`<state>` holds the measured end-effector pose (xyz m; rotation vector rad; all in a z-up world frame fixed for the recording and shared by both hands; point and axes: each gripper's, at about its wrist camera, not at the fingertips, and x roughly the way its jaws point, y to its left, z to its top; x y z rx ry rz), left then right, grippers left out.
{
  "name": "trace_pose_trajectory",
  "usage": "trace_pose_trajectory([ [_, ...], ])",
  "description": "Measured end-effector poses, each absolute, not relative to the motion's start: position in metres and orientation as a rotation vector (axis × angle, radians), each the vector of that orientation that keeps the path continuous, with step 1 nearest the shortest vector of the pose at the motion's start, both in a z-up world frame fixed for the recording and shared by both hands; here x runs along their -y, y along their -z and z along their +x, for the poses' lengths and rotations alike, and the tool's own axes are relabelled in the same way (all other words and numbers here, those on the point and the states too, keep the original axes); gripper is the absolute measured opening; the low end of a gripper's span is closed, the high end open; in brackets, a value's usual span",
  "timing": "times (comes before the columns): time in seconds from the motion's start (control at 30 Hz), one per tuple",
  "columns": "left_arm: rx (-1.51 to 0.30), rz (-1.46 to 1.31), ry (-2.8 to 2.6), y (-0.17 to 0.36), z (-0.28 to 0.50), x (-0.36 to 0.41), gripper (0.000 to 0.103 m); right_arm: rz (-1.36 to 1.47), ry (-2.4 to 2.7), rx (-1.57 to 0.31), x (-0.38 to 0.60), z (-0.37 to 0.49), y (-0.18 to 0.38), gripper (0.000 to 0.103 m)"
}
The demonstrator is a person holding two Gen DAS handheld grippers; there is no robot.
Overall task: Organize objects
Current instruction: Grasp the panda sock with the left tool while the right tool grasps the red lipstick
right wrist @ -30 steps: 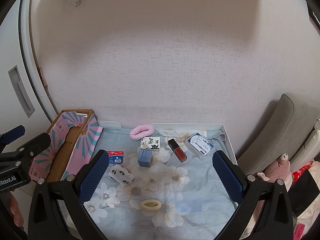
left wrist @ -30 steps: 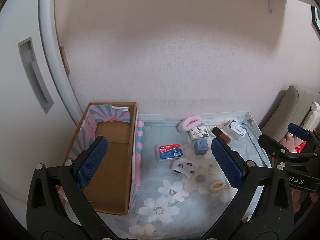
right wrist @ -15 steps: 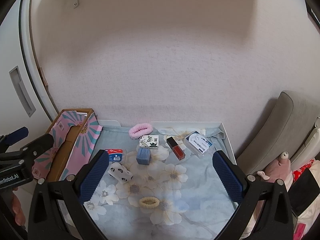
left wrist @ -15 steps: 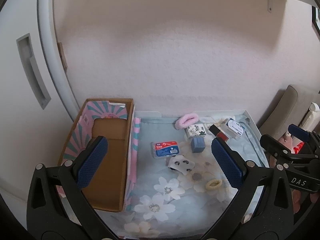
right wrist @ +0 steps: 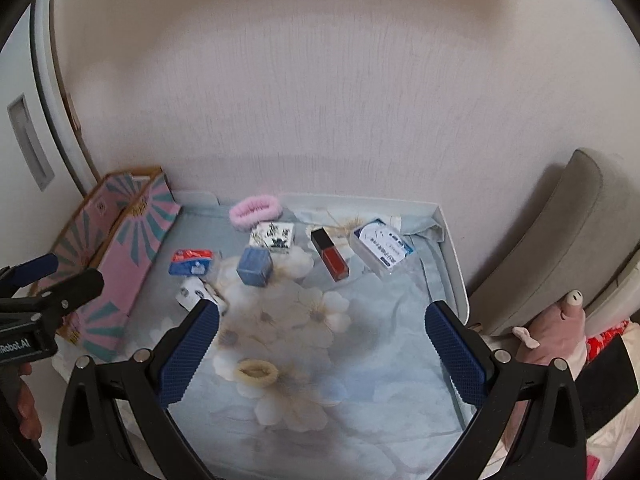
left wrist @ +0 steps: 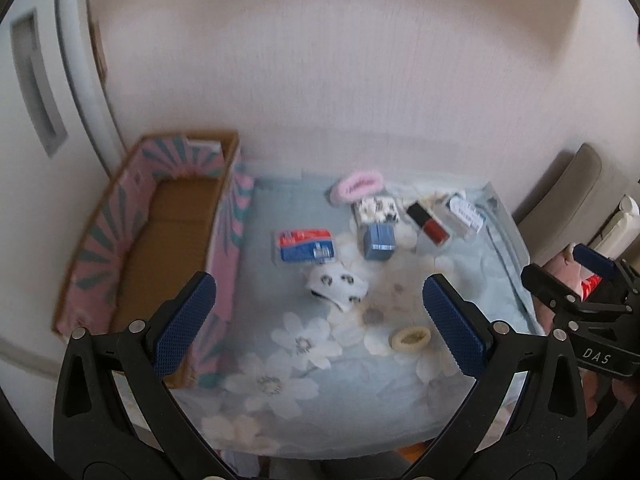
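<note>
The left tongs (left wrist: pixel 318 322) gape wide and carry nothing, held above the flowered cloth (left wrist: pixel 320 392) on the desk. In this view a cardboard box (left wrist: pixel 172 248) with pink sunburst walls lies at 9 o'clock, its brown floor bare. Loose things sit toward 12: a blue-and-red packet (left wrist: pixel 304 245), a spotted white roll (left wrist: pixel 338 285), a small blue box (left wrist: pixel 379 241), a pink hair tie (left wrist: pixel 357 186). A cream hair tie (left wrist: pixel 411 338) lies at 3 o'clock, just beside the right finger.

The right tongs (right wrist: pixel 322 338) are likewise spread wide and empty. From here the small blue box (right wrist: pixel 254 266) is at 11 o'clock, a patterned box (right wrist: pixel 273 237) behind it, a red bottle (right wrist: pixel 330 253) at 12, a clear case (right wrist: pixel 382 249) at 1. The cream hair tie (right wrist: pixel 256 372) lies low at 7.

All look light. The hair ties are soft and should squash; pinch across the ring. The boxes are stiff, best taken by flat sides. The bottle is probably slick and breakable, so grip across its body.
</note>
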<state>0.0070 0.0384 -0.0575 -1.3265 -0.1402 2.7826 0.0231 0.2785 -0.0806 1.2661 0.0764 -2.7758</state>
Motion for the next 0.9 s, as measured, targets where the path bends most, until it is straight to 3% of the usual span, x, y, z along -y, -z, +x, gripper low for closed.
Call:
trace_pose_trajectory([
  [0.2, 0.114, -1.424, -2.740, 0.104, -0.009, -0.057, 0.103, 1.300, 2.715, -0.146, -0.290, -0.004, 0.125, 0.099],
  [0.33, 0.164, -1.495, -2.710, 0.138, -0.025, -0.065, 0.102, 1.344, 2.656, -0.172, -0.295, -0.030, 0.157, 0.086],
  [0.83, 0.247, -1.555, -2.734, 0.203, -0.072, -0.071, 0.098, 1.306, 2.532, -0.264, -0.292, -0.119, 0.211, 0.059],
  [0.9, 0.243, -1.556, -2.740, 0.206, -0.075, -0.071, 0.093, 1.295, 2.520, -0.275, -0.288, -0.125, 0.213, 0.055],
])
